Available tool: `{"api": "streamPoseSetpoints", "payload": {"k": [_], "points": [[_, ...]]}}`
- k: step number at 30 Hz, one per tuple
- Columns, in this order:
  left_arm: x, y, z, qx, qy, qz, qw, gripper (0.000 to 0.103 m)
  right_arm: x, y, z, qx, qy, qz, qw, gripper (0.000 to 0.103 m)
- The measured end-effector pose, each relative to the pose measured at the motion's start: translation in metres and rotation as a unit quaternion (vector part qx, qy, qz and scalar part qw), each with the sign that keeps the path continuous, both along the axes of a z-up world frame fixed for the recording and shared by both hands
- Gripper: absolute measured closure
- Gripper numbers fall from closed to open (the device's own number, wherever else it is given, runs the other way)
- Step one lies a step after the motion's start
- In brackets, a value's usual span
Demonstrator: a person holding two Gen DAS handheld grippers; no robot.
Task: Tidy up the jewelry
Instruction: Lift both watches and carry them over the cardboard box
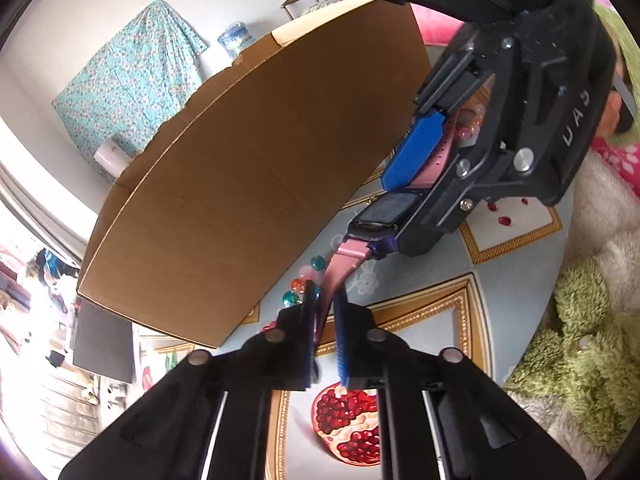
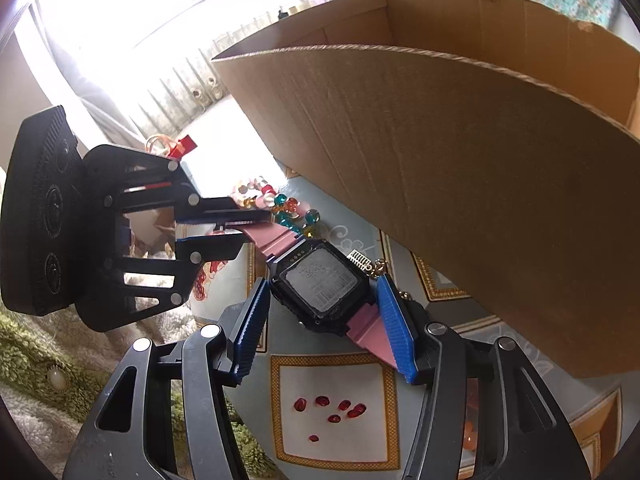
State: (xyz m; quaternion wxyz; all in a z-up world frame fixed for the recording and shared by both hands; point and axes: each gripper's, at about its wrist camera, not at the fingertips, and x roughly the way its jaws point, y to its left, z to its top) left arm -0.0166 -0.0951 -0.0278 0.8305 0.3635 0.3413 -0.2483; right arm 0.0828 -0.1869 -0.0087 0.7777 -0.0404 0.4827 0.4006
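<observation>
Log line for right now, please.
left gripper: shut on watch strap | right gripper: open around watch | box: beside, not entered

A pink-strapped watch (image 2: 322, 285) with a black square case hangs in the air just in front of the open cardboard box (image 2: 460, 168), its case back with a printed label turned up. One strap end is pinched flat, the other runs out past the case. Beneath it, a string of teal, orange and pale pink beads (image 2: 286, 208) lies on the patterned cloth beside the box wall.
</observation>
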Motion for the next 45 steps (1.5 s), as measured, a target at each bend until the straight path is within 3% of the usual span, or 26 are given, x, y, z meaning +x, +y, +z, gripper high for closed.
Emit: {"api": "streamPoseSetpoints", "payload": {"k": [5,9,14,19,26,32,36,38,41,45], "points": [[0.013,0.002,0.008,-0.018,0.016,0.013,0.9996,0.096,-0.019,-0.03,0.017,0.003,-0.038,-0.068,0.997,0.048],[0.016,0.004,0.009,-0.028,0.028,0.019,0.999,0.096,-0.042,-0.041,0.023,-0.03,-0.075,-0.109,0.991,0.048],[0.023,0.007,0.013,-0.052,0.043,0.025,0.9974,0.096,-0.069,-0.016,0.022,-0.127,-0.141,-0.102,0.976,0.051],[0.031,0.013,0.027,-0.098,0.057,0.028,0.9932,0.097,-0.079,0.007,0.013,-0.176,-0.172,-0.078,0.966,0.051],[0.034,0.012,0.043,-0.125,0.056,0.021,0.9903,0.097,-0.09,0.017,0.002,-0.194,-0.19,-0.076,0.959,0.052],[0.032,0.005,0.05,-0.13,0.044,0.019,0.9903,0.097,-0.093,0.027,-0.007,-0.196,-0.205,-0.109,0.953,0.056],[0.03,0.006,0.051,-0.128,0.038,0.022,0.9908,0.097,-0.099,0.025,-0.01,-0.218,-0.227,-0.142,0.938,0.069],[0.03,0.006,0.051,-0.125,0.036,0.024,0.9912,0.097,-0.097,0.024,-0.012,-0.224,-0.23,-0.16,0.933,0.083],[0.028,0.006,0.05,-0.123,0.033,0.027,0.9915,0.097,-0.092,0.011,-0.01,-0.227,-0.241,-0.185,0.925,0.094],[0.021,0.01,0.055,-0.124,0.02,0.03,0.9917,0.097,-0.096,0.007,-0.002,-0.224,-0.273,-0.212,0.911,0.098]]}}
